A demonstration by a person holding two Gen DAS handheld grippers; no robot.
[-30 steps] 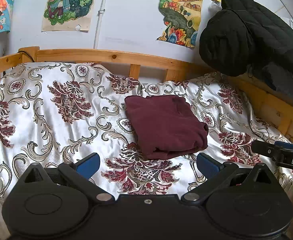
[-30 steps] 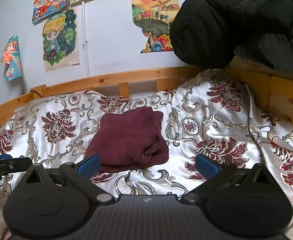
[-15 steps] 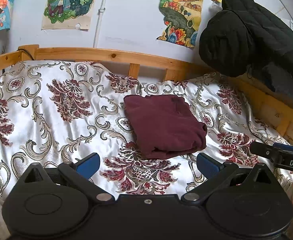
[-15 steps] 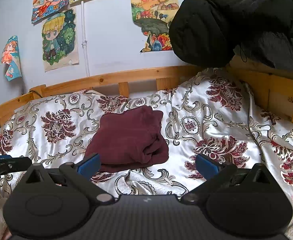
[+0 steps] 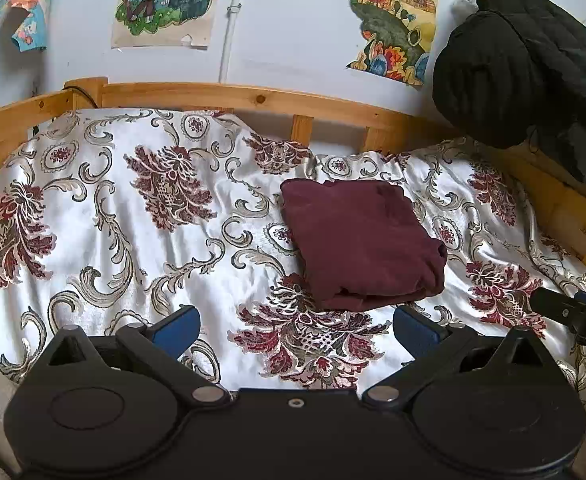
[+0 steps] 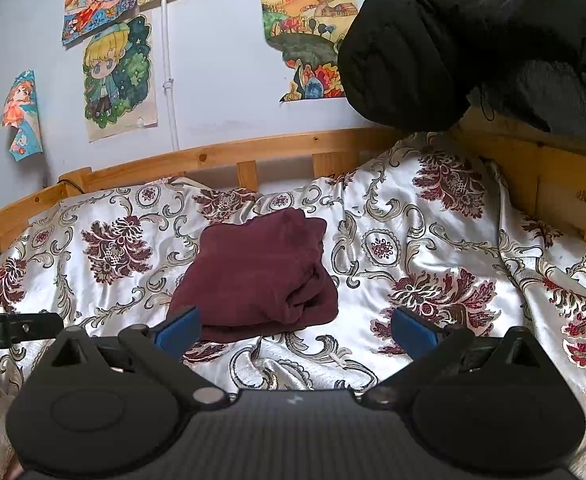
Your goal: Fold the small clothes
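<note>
A dark maroon garment (image 5: 359, 240) lies folded into a thick rectangle on the floral bedspread (image 5: 133, 240); it also shows in the right wrist view (image 6: 259, 276). My left gripper (image 5: 295, 328) is open and empty, held back near the front of the bed, short of the garment. My right gripper (image 6: 295, 326) is open and empty too, its left blue pad (image 6: 179, 328) just in front of the garment's near edge. The right gripper's tip shows at the right edge of the left wrist view (image 5: 569, 312), and the left gripper's tip at the left edge of the right wrist view (image 6: 17, 328).
A wooden bed rail (image 5: 253, 100) runs along the back and the right side (image 6: 553, 184). A black padded jacket (image 5: 525, 64) hangs over the right corner. Posters (image 5: 165, 0) hang on the wall. White-and-maroon bedspread stretches left of the garment.
Both grippers have drifted slightly back and to the left; the garment sits a little farther right in the left view. The garment itself has not moved.
</note>
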